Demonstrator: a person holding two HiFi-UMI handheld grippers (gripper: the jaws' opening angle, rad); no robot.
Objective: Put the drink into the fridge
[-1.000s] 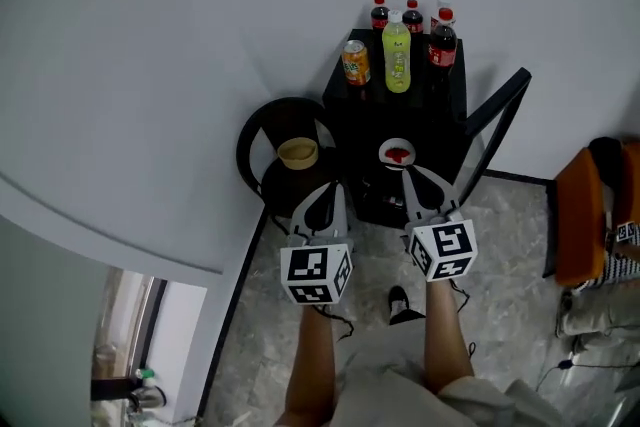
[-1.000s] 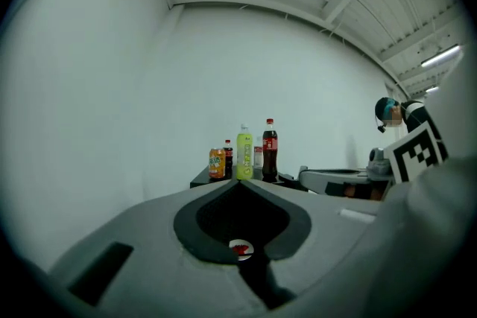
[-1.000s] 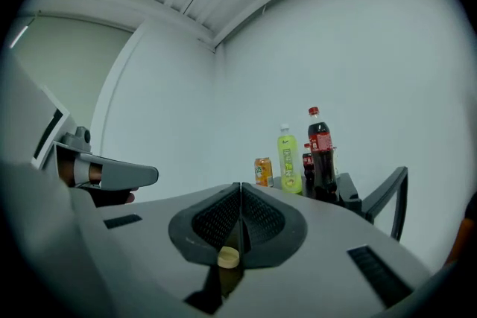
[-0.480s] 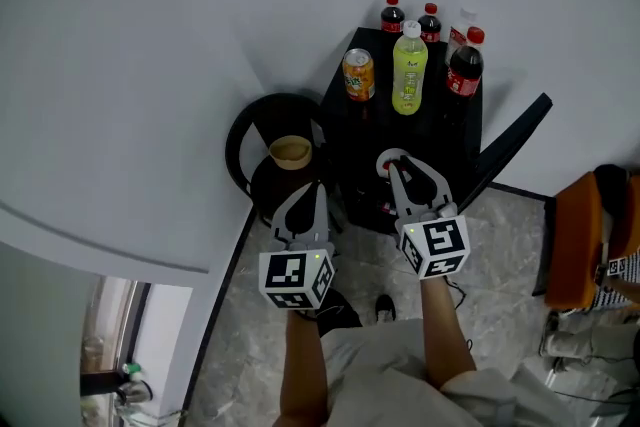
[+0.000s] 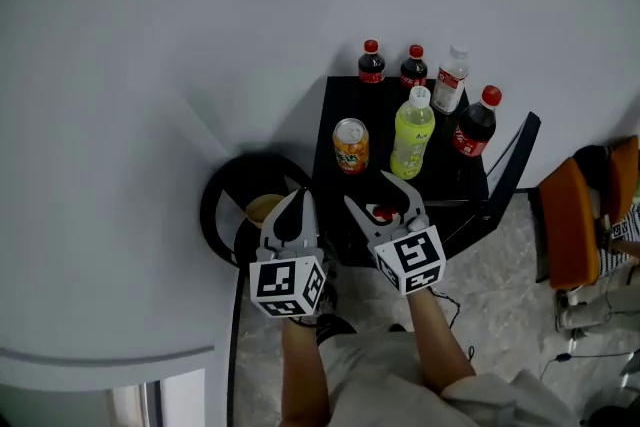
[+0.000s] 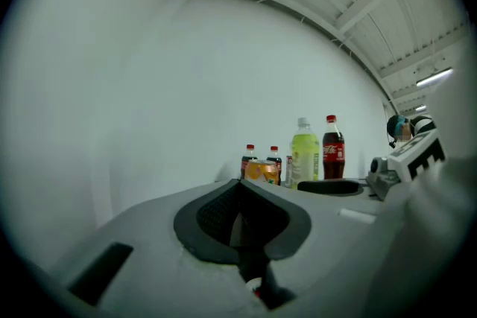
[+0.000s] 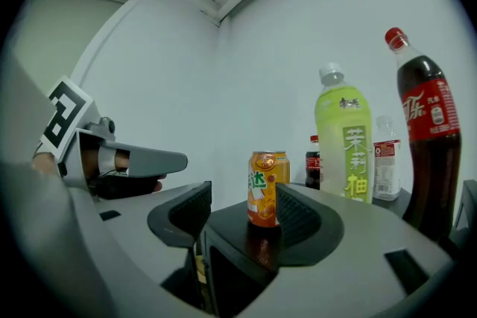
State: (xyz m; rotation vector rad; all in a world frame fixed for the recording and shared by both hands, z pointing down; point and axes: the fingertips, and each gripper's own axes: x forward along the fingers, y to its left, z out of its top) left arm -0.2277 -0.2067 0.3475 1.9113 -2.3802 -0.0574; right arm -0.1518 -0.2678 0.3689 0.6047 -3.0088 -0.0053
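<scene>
Several drinks stand on a low black cabinet [image 5: 335,110]: an orange can [image 5: 351,146] nearest me, a green bottle [image 5: 413,132], a large cola bottle [image 5: 475,125], two small cola bottles [image 5: 371,62] and a clear bottle [image 5: 451,80]. My right gripper [image 5: 376,198] is open at the cabinet's front edge; its jaws have just been opening and nothing is between them. In the right gripper view the orange can [image 7: 267,188] stands ahead, framed by the right gripper [image 7: 244,218]. My left gripper [image 5: 296,202] is shut and empty, left of the cabinet, with the left gripper [image 6: 240,208] pointing level.
A black round stool [image 5: 225,215] with a yellowish bowl [image 5: 262,208] stands left of the cabinet against the white wall. A black panel [image 5: 510,165] leans off the cabinet's right side. An orange chair [image 5: 568,225] stands at the far right on the marbled floor.
Both grippers have moved forward to the cabinet's front edge. The right jaws, shut before, now stand open. The left jaws stay shut.
</scene>
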